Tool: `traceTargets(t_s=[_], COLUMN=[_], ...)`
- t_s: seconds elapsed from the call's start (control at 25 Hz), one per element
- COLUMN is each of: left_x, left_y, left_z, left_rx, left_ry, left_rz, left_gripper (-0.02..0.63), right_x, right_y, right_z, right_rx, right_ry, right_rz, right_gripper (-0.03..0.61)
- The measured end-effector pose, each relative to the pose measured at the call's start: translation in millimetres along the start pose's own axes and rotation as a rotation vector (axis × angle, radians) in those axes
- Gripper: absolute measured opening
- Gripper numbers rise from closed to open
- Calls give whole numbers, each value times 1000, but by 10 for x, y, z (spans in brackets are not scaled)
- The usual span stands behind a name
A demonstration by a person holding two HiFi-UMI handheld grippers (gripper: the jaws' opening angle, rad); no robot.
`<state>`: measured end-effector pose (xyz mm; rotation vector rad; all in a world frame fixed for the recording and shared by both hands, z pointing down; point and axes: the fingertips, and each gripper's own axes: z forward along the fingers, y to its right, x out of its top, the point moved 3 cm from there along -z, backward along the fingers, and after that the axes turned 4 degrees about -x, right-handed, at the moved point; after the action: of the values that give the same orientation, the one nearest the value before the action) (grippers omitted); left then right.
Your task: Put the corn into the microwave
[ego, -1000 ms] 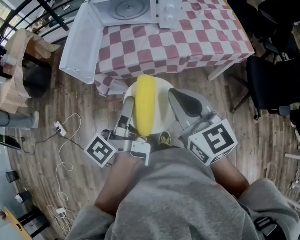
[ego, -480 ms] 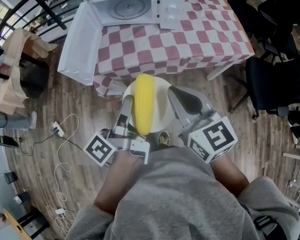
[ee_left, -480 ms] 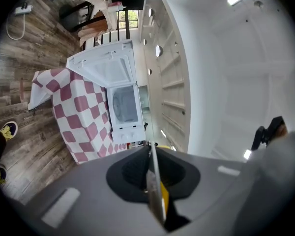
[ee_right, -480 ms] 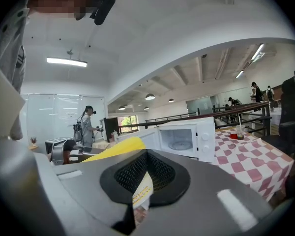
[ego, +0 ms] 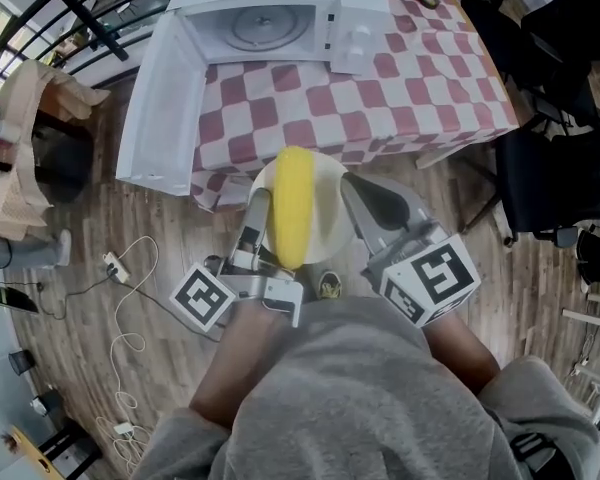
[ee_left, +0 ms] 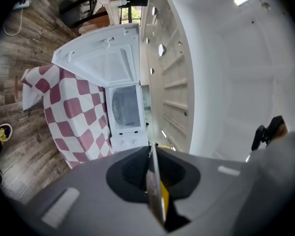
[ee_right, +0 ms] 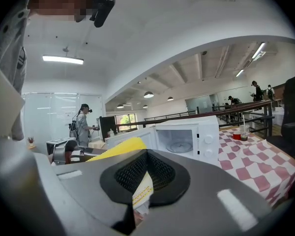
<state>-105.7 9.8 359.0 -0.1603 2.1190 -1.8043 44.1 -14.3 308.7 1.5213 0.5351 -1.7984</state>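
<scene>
**Head view:** Both forearms reach forward from the grey-sleeved body, the claws roughly level and pointing at the worktop (ego: 400,98). The left claw (ego: 256,218) and right claw (ego: 360,203) clamp opposite edges of a white plate (ego: 325,193). The corn (ego: 292,208) lies lengthwise on the plate. The plate hangs over the wooden floor, just short of the checkered worktop. The microwave (ego: 280,23) stands at the far side of the worktop, its door (ego: 160,98) swung wide to the left. The corn is not yet inside.

**Left claw view:** The jaws are closed onto the thin rim of the plate (ee_left: 152,181), with a sliver of yellow corn (ee_left: 166,200) just to its right. The scene appears rolled onto its side here, with the microwave (ee_left: 124,109) ahead.

**Right claw view:** The jaws are pinched shut on the rim of the plate (ee_right: 143,191), and the corn (ee_right: 113,149) shows at the left. The microwave (ee_right: 187,139) stands upright here with its turntable visible. Only this view shows a person (ee_right: 82,124) standing far off.
</scene>
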Motion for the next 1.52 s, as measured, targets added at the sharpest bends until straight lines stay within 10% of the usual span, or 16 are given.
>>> traceTargets(t_s=[1.52], left_x=[1441], left_y=[-365], left_z=[1281], left_rx=[-39], left_ry=[-92], left_rz=[-38], left_gripper=[32], right_x=[509], right_y=[258], right_z=[1728], right_rx=[-111], right_ry=[-15], right_rz=[-4], right_gripper=[-2])
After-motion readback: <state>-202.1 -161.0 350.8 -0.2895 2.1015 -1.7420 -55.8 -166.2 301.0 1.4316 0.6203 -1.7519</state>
